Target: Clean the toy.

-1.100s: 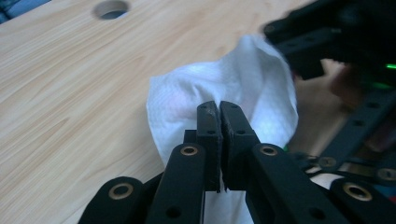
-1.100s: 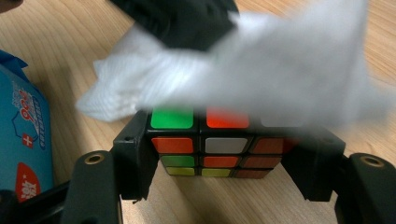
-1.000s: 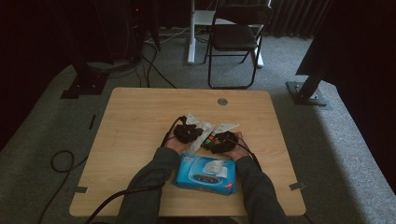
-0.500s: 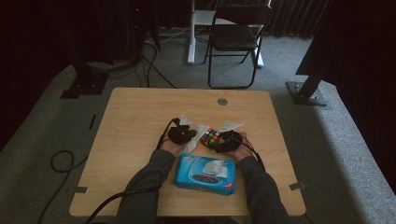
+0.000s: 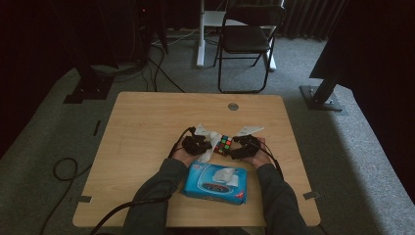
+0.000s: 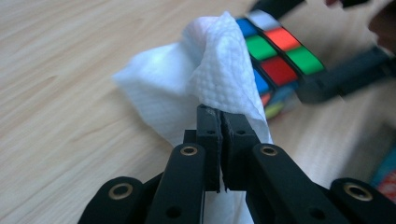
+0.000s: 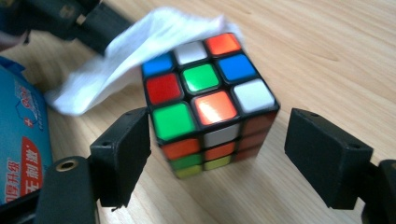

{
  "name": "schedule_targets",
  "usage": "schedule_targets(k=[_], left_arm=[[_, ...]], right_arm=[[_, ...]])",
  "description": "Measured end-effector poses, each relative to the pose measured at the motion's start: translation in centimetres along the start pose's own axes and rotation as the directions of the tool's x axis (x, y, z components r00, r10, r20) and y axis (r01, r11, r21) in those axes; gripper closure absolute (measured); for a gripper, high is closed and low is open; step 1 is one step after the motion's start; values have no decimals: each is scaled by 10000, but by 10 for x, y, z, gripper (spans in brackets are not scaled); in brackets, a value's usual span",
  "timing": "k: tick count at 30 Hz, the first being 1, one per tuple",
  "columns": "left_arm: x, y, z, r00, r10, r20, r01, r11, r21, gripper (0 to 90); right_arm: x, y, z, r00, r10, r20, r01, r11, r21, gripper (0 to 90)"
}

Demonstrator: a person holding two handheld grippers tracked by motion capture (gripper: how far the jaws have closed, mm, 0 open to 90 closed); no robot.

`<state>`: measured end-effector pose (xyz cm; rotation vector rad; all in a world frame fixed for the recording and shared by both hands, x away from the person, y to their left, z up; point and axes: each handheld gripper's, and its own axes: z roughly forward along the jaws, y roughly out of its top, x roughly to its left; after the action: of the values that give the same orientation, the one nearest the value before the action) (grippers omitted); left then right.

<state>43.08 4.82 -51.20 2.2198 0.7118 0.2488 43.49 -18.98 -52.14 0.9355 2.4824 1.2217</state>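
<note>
The pale wooden table (image 5: 147,147) carries a blue plastic pack of wet wipes (image 5: 215,182) near its front edge. Just beyond lies a soft white paper wipe (image 6: 187,88), pinched in the tightly closed left gripper (image 6: 220,123) and resting against a small scrambled puzzle cube with glossy coloured tiles (image 7: 205,98). The right gripper (image 7: 219,149) stands wide, straddling the cube without touching. The cube looks light, rigid and slippery, so flat opposite faces should grip best.

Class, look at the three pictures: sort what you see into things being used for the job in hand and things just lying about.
In use:
- white wipe, pinched in the left gripper
- puzzle cube, between the open jaws of the right gripper
- blue wipe pack, probably the wipe's source

Lying about:
- folding chair
- floor cables
- round table cap
</note>
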Motion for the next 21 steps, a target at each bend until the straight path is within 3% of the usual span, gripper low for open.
schedule_targets(k=[3, 7, 10, 13, 17, 21], left_arm=[[-2, 1, 0, 10000, 94, 23, -94, 10000, 14, 873], [6, 0, -2, 9977, -545, -403, 539, 9984, -150, 873], [10, 0, -3, 9939, -791, -766, 782, 9968, -137, 874], [12, 1, -3, 9903, -967, -996, 960, 9953, -118, 874], [13, 1, -2, 9881, -1056, -1116, 1051, 9944, -104, 874], [14, 0, -1, 9865, -1164, -1148, 1159, 9932, -107, 873]], right_arm=[[-5, -1, -5, 9997, 230, -21, -231, 9995, -216, 255], [-6, 1, -9, 9991, 415, -68, -418, 9974, -588, 312], [-7, 4, -11, 9967, 814, -45, -815, 9916, -1006, 359], [-9, 5, -8, 9936, 1129, 45, -1119, 9887, -995, 389], [-11, 4, -5, 9895, 1439, 129, -1420, 9848, -1001, 400], [-13, 7, -6, 9849, 1729, 41, -1704, 9742, -1478, 395]])
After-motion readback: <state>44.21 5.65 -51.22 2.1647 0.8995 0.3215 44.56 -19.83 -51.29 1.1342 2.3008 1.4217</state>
